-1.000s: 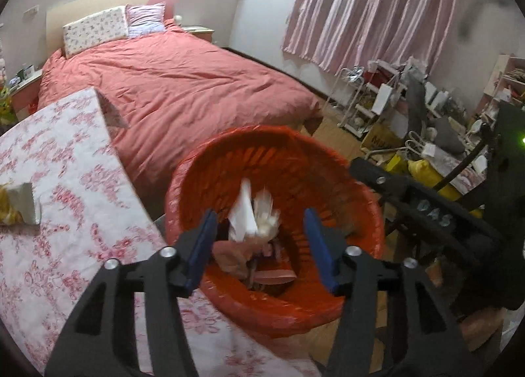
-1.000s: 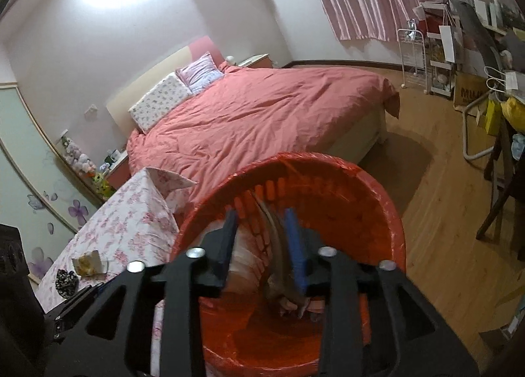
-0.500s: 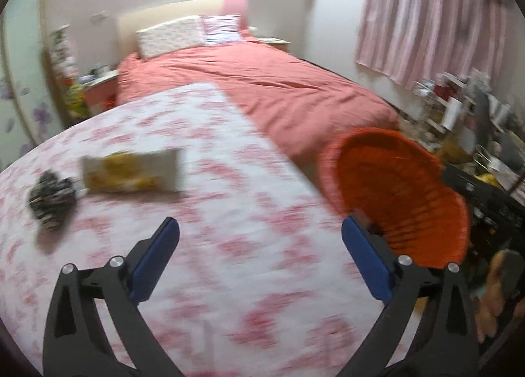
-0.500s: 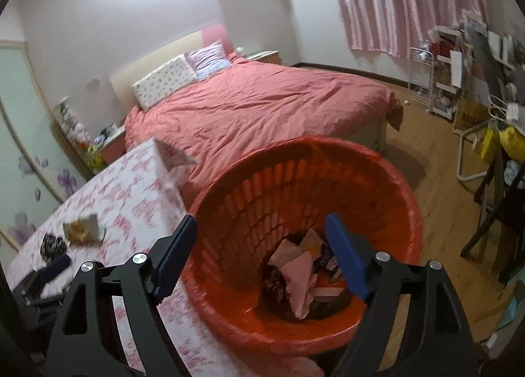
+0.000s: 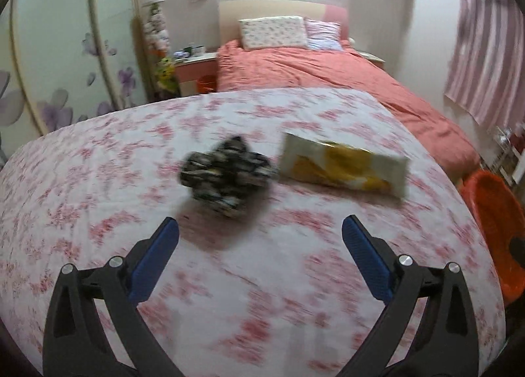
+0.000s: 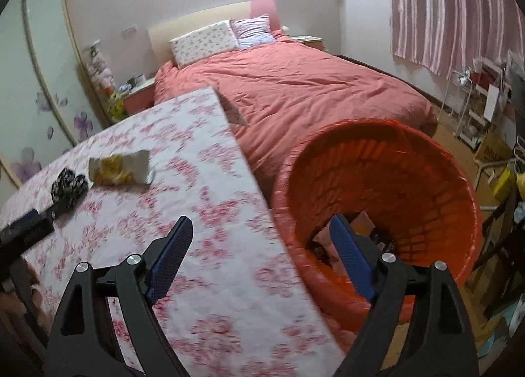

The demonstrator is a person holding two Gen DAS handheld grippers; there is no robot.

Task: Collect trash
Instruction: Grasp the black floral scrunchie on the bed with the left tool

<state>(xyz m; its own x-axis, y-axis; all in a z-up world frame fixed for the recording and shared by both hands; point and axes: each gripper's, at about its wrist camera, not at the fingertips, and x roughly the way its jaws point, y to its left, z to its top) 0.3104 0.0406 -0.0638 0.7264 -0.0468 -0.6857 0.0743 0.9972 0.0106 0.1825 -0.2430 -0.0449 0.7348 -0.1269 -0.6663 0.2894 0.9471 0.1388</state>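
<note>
A crumpled black-and-white wrapper (image 5: 226, 177) and a yellow-and-white snack bag (image 5: 341, 167) lie on the floral tablecloth (image 5: 98, 180). My left gripper (image 5: 259, 245) is open and empty, just short of the black wrapper. My right gripper (image 6: 259, 242) is open and empty above the table's right edge and the orange basket (image 6: 452, 180), which holds several pieces of trash (image 6: 361, 222). The right wrist view also shows the wrapper (image 6: 69, 186), the snack bag (image 6: 121, 167) and the left gripper's fingertip (image 6: 28, 222) at far left.
A bed with a red duvet (image 6: 311, 88) stands behind the table. The basket (image 5: 492, 213) sits at the table's right side. A cluttered rack and chair (image 6: 485, 121) fill the right. A nightstand (image 5: 197, 68) stands by the wardrobe wall.
Both grippers opened and dropped their trash in the basket. My left gripper swung left over the table to the black wrapper. My right gripper shifted left toward the table edge.
</note>
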